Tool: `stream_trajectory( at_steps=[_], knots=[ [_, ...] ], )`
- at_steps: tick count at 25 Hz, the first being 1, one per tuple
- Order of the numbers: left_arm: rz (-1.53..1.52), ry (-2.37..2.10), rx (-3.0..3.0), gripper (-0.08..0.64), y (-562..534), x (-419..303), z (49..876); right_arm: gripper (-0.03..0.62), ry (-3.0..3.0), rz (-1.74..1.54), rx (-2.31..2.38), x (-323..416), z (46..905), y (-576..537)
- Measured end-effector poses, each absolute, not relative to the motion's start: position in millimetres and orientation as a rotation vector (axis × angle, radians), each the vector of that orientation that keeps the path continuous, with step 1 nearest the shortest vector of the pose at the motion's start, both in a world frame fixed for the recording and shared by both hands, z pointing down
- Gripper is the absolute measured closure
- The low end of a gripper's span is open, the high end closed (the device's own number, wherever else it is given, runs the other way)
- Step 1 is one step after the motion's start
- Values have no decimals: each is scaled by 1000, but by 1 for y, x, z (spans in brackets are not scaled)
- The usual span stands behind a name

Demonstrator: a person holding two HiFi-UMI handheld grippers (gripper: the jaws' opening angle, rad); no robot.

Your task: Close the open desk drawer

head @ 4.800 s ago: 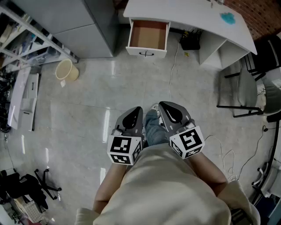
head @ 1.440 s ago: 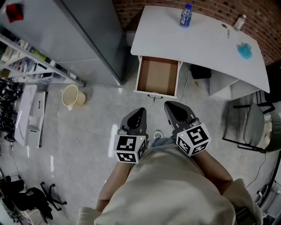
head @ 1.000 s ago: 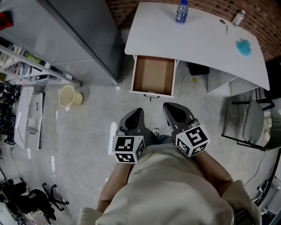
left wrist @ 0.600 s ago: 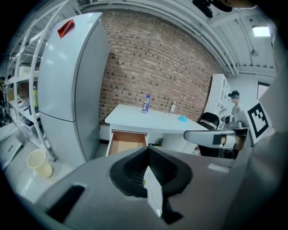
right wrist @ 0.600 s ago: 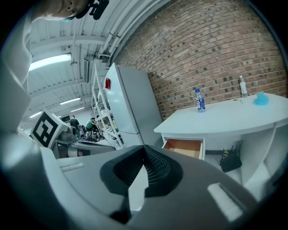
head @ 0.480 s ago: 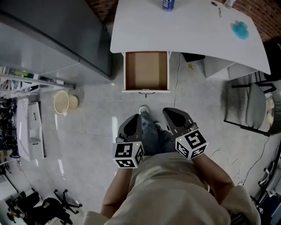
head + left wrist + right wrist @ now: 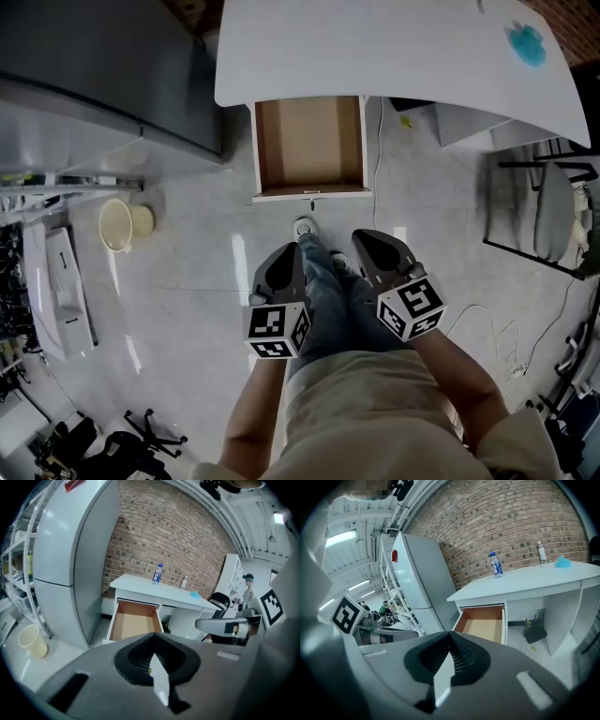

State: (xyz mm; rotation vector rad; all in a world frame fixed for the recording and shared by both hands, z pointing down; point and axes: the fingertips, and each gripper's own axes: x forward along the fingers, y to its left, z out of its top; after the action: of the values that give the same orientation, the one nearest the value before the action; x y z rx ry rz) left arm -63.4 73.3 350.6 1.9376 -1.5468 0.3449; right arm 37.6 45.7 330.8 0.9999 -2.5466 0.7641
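The open drawer (image 7: 309, 145) juts out from under the white desk (image 7: 394, 52); its brown inside is empty and its white front (image 7: 311, 194) faces me. Both grippers hang in front of my body, a short way short of that front. My left gripper (image 7: 287, 251) and right gripper (image 7: 369, 238) are shut with nothing between the jaws. The left gripper view has the drawer (image 7: 136, 623) beyond the shut left gripper (image 7: 157, 670). From the right gripper view, the drawer (image 7: 485, 623) lies past the shut right gripper (image 7: 444, 667).
A tall grey fridge (image 7: 103, 84) stands left of the desk, with a cream bin (image 7: 117, 225) on the floor below it. A chair (image 7: 544, 202) is at the right. A cable (image 7: 378, 141) runs down beside the drawer. My shoe (image 7: 305, 228) is just before the drawer front.
The desk and drawer have drawn closer in the head view, the drawer front now just beyond my foot. Both shut grippers have sunk lower, side by side.
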Motion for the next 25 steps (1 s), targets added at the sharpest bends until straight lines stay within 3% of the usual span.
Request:
stream_trajectory(
  at_steps=[25],
  knots=[
    [391,-1472,1845,557,20,-88,524,591,-2369,912,997,7,509,7]
  ],
)
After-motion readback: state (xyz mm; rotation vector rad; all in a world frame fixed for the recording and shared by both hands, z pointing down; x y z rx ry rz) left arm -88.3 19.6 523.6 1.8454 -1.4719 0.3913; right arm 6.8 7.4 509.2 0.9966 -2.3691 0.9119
